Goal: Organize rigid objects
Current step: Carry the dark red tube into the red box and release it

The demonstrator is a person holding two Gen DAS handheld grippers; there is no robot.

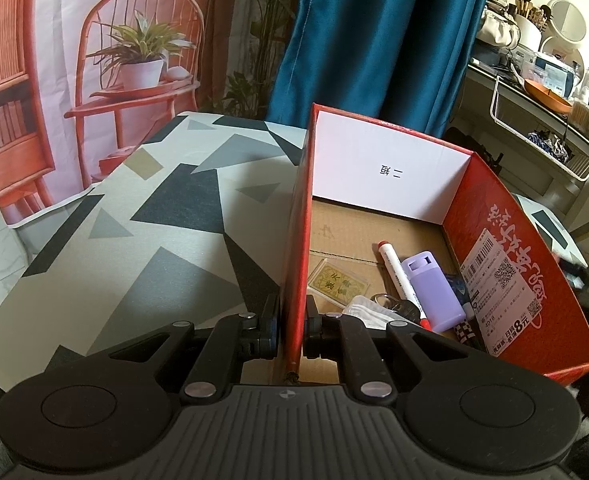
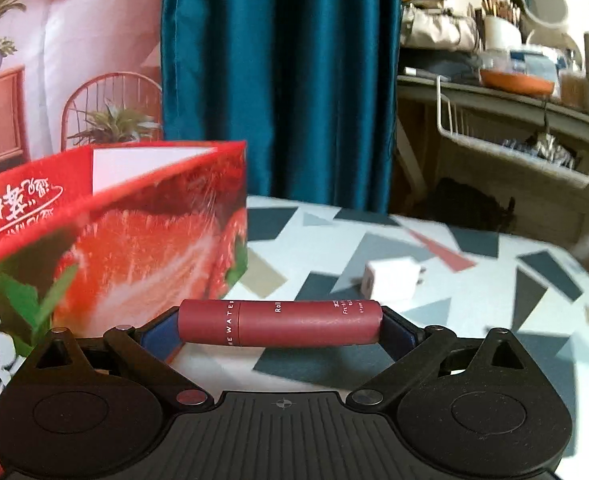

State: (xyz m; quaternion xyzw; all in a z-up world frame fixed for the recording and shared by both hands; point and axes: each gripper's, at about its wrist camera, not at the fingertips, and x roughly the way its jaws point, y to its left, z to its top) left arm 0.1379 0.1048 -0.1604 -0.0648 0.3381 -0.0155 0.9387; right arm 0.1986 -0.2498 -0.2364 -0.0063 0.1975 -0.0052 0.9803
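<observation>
The red box (image 1: 514,280) sits on a table with a cloth of grey, black and white shapes (image 1: 154,220). It is open at the top. In the left wrist view it fills the right half of the picture, with its white inner wall at the far end. In the right wrist view the same box stands on the left, and its outside shows a big red fruit picture.

The left gripper (image 1: 292,328) points down at a slant toward the near left wall of the box. Its jaws are almost shut and they pinch this thin wall. One black finger (image 1: 268,326) is outside the box and the other is inside.

The right gripper (image 2: 280,326) is just to the right of the box, above the table, and points a little downward. Its jaws are wide apart and they squeeze a dark red tube (image 2: 280,322) by its two ends. The tube lies sideways, from left to right, and has small white letters on it.

Inside the box, on the brown floor, small things lie in a pile near the right wall. There is a light purple case (image 1: 434,288), a white marker with a red cap (image 1: 394,268), a flat yellow card (image 1: 336,282) and some keys (image 1: 398,306).

On the table, beyond the tube, lies a small white plug (image 2: 390,280).
</observation>
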